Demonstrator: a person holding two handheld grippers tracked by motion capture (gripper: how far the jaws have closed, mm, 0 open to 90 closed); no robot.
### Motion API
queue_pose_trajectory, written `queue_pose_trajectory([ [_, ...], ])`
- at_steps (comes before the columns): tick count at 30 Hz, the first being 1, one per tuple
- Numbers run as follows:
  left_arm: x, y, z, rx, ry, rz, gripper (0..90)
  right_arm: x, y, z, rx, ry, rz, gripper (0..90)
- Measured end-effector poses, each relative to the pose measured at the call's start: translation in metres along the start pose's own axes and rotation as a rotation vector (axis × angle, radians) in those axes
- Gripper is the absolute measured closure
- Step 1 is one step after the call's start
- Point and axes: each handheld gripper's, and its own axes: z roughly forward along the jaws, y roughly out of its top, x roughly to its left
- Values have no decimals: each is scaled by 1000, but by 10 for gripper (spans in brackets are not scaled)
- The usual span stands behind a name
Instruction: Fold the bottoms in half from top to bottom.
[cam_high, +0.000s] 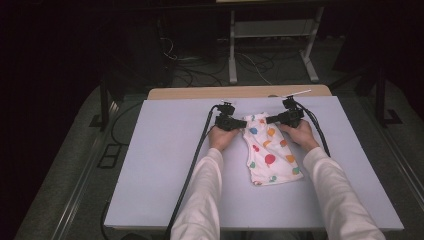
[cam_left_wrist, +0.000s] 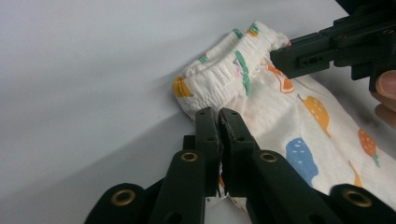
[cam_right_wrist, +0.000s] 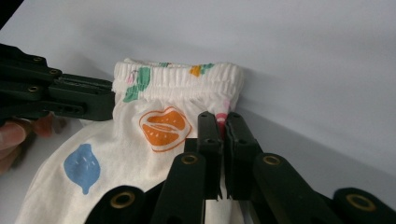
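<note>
Black jaws of our left gripper rose closest to the lens in the left gripper view, pressed together on a fold of the white fruit-printed garment just below its gathered elastic waistband, with a sliver of cloth caught between them. We saw the same on the other side: in the right gripper view our right gripper had its jaws clamped shut on the cloth at the opposite end of that waistband, beside an orange-slice print, a pink bit of fabric showing in the narrow seam between them. Each gripper also showed in the other's view, reaching in from the side and meeting the waistband's end. From the high view, the garment lay flat on the pale table, a little right of its middle and nearer the far edge than the near one, waistband toward the far edge and hem toward us. We held the left gripper at the waistband's left corner and the right gripper at its right corner, the cloth stretched between them, our white sleeves coming in from the near edge.
</note>
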Motion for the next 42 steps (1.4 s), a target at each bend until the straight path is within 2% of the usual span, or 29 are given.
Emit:
queue_pose_trajectory([
  [3, -2, 0, 0, -4, 7, 8, 875, 0, 0, -1, 0, -2, 11, 863],
  [8, -1, 2, -6, -37, -14, -15, 881, 0, -2, -8, -38, 23, 27, 865],
  [14, -8, 5, -11, -65, -26, 0, 883, 1, -2, -18, -75, 43, 30, 866],
  [27, -22, 6, -24, -92, -23, 34, 882, 8, -9, -31, -125, 48, 6, 865],
  [36, -29, 1, -30, -114, -41, 45, 883, 11, -13, -37, -138, 50, -30, 865],
  [42, -37, -4, -35, -127, -55, 45, 882, 13, -21, -42, -168, 53, -42, 865],
])
